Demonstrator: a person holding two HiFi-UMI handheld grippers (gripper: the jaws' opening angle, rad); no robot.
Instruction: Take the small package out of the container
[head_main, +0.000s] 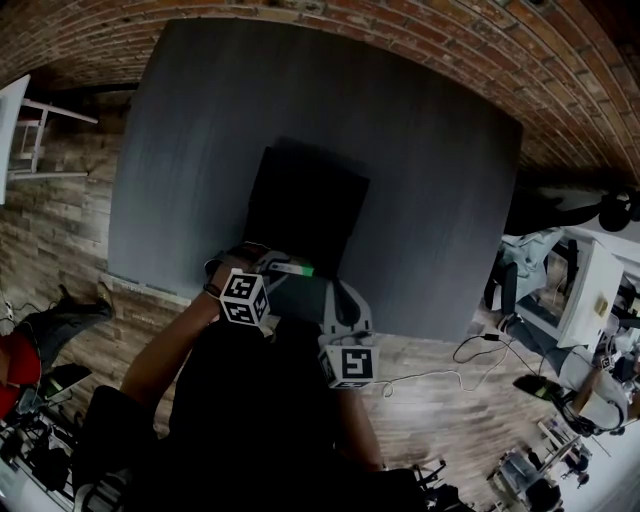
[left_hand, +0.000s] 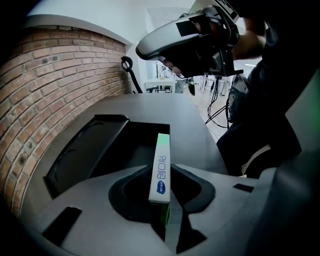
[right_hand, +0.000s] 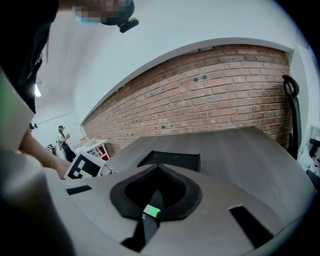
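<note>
Pinched jaws of the right gripper (right_hand: 156, 195) clamp the green end of a small white-and-green cardboard package (left_hand: 161, 165), already clear of its container.
Jaws of the left gripper (left_hand: 161, 192) stand apart around the same package, a gap showing on one side. Its white face carries blue Chinese characters, seemingly 创口贴, beside a blue oval logo too small to read. Beyond it, the open black rectangular container (head_main: 300, 205) lies on the dark grey table (head_main: 430, 180). Removal looks done; only setting down seems left.
</note>
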